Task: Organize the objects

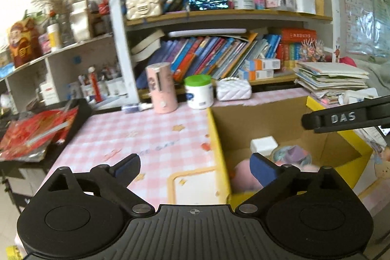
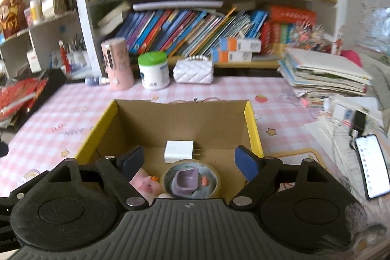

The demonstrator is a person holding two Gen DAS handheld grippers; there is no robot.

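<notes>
1. Left hand-held gripper (image 1: 195,168), lower centre of the left wrist view: jaws spread wide, nothing between the blue pads (image 1: 264,168). It sits above the pink checked worktop (image 1: 146,128), beside the left wall of the cardboard box (image 1: 214,138).
2. Lower centre of the right wrist view, inside the box: pink plush toy (image 2: 146,183) at left, tape roll (image 2: 191,180) with a small purple item in its ring at middle, white charger (image 2: 178,150) just behind it.
3. Right hand-held gripper (image 2: 187,165), lower centre of the right wrist view: jaws wide apart and empty, poised over the box's near end.
4. Judgement: a drop-off into the box looks complete; both tools are free for the next pick.
5. Candidates standing at the back of the worktop: pink cylinder (image 1: 162,88), green-lidded jar (image 1: 198,91), white quilted purse (image 1: 234,89).
6. Next move calls for choosing one, travelling past the box wall, and squaring the jaws around it. Motion blur limits detail.
</notes>
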